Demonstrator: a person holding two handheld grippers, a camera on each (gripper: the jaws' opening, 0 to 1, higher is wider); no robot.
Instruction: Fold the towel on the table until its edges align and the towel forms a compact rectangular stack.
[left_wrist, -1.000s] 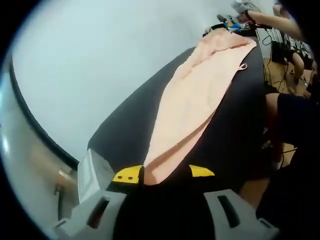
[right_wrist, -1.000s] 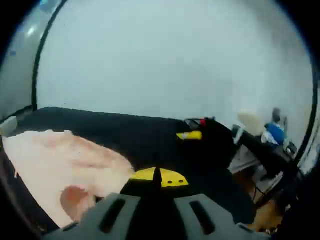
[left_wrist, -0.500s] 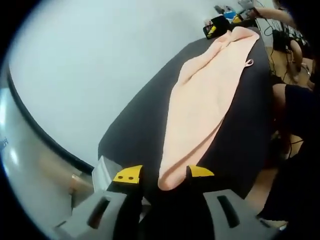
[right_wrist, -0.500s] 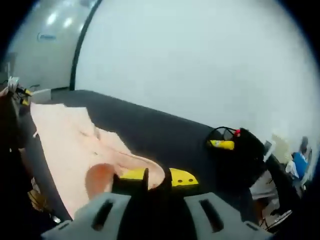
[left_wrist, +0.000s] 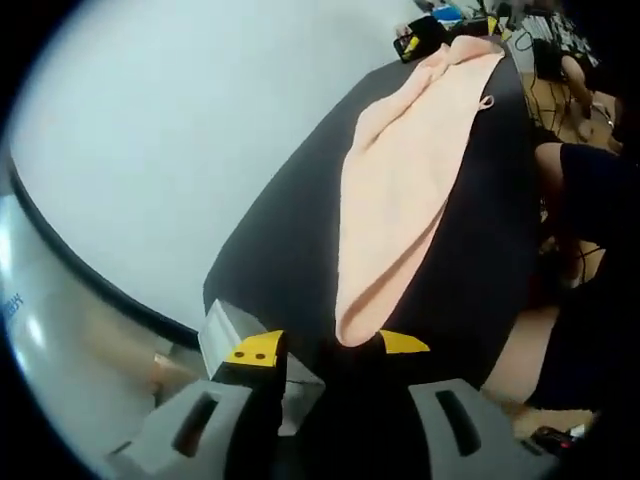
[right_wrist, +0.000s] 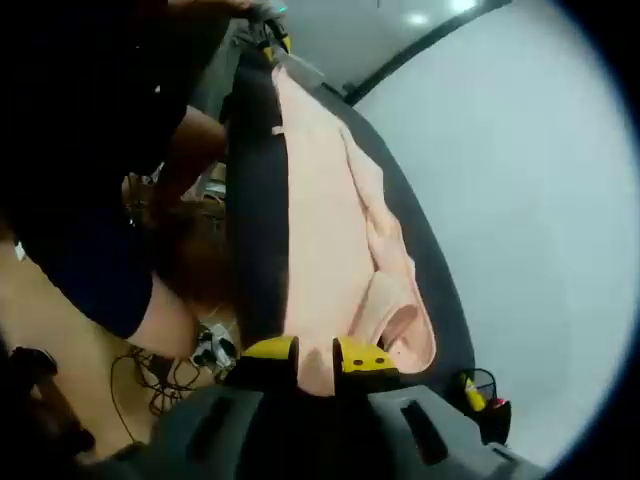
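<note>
A long peach towel (left_wrist: 400, 170) lies stretched lengthwise on the black table (left_wrist: 270, 250). Its near end tapers to a point between the jaws of my left gripper (left_wrist: 330, 347), which stand apart around the bunched cloth and hold it. At the towel's far end sits my right gripper (left_wrist: 415, 40). In the right gripper view the towel (right_wrist: 325, 230) runs away from my right gripper (right_wrist: 317, 352), whose jaws are shut on its folded-over end. The left gripper (right_wrist: 262, 30) shows at the far end.
A person in dark clothes (right_wrist: 90, 150) stands close along the table's long edge (right_wrist: 258, 200), also at the right of the left gripper view as the person (left_wrist: 590, 200). Cables (right_wrist: 205, 350) lie on the floor. A black, yellow and red object (right_wrist: 480, 400) sits past the table end.
My right gripper, shut and empty one second ago, has closed on the towel's end, and its view has swung round along the towel. My left gripper has risen slightly with its end.
</note>
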